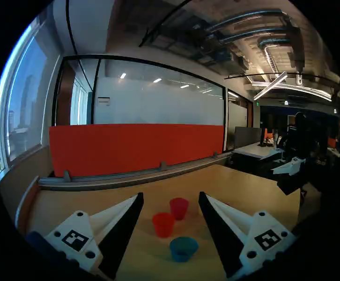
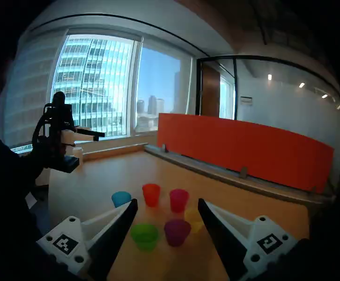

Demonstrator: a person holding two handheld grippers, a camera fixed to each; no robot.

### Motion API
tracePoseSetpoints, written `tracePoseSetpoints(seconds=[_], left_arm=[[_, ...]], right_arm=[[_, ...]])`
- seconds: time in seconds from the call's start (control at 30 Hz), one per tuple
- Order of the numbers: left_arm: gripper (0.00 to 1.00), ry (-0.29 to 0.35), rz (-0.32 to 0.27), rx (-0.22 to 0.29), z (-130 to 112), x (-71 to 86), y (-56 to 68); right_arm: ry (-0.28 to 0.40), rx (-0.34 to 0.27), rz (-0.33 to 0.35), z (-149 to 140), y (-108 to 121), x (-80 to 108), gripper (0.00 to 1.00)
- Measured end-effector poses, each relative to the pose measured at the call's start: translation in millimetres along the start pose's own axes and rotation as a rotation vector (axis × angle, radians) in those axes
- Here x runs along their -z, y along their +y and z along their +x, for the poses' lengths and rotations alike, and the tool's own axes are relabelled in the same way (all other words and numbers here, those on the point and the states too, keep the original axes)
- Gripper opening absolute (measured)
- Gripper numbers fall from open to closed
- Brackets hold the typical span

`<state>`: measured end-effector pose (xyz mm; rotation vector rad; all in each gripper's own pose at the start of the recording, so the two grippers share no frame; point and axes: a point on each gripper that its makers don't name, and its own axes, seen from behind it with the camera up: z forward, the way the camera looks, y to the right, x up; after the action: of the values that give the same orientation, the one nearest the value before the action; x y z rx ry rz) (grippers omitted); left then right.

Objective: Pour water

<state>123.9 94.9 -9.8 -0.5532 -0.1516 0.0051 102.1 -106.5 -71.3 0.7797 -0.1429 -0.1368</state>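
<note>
Smooth pale wooden table [image 1: 245, 187], flat orange partition [image 1: 132, 147] behind it. My left gripper [image 1: 170, 195] and right gripper [image 2: 167, 202] hang with fingers apart, empty. On the table ahead stand small tapered plastic cups, upright: orange cup [image 1: 163, 224], red cup [image 1: 179, 208], blue cup [image 1: 183, 248], green cup [image 2: 144, 235], purple cup [image 2: 177, 232].

Cups [image 2: 151, 194] crowd the lower centre; bare table [image 2: 90, 180] lies open centre left; orange divider [image 2: 245, 140] blocks the right.

Readable text: none.
Wall sign [image 1: 103, 100]: too small to read.
Left gripper [image 1: 171, 194] markers: black-and-white square patterns, no letters.
Right gripper [image 2: 167, 201] markers: likewise, no letters.
</note>
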Motion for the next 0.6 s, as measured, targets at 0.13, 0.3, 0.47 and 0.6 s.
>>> tracePoseSetpoints(seconds=[0.13,0.3,0.47,0.6], left_arm=[[0.87,-0.025,-0.030,0.000,-7,1.4,4.4],[0.87,-0.064,-0.073,-0.004,-19,2.0,11.2],[0.87,-0.078,-0.111,-0.004,-27,2.8,17.0],[0.87,-0.104,-0.122,-0.021,-37,2.4,16.1]], right_arm=[[-0.021,0.010,0.021,-5,-3,0.6,1.00],[-0.049,0.024,0.052,-12,-11,-0.3,1.00],[-0.082,0.035,0.085,-22,-19,-2.3,1.00],[-0.105,0.034,0.104,-31,-23,-4.4,1.00]])
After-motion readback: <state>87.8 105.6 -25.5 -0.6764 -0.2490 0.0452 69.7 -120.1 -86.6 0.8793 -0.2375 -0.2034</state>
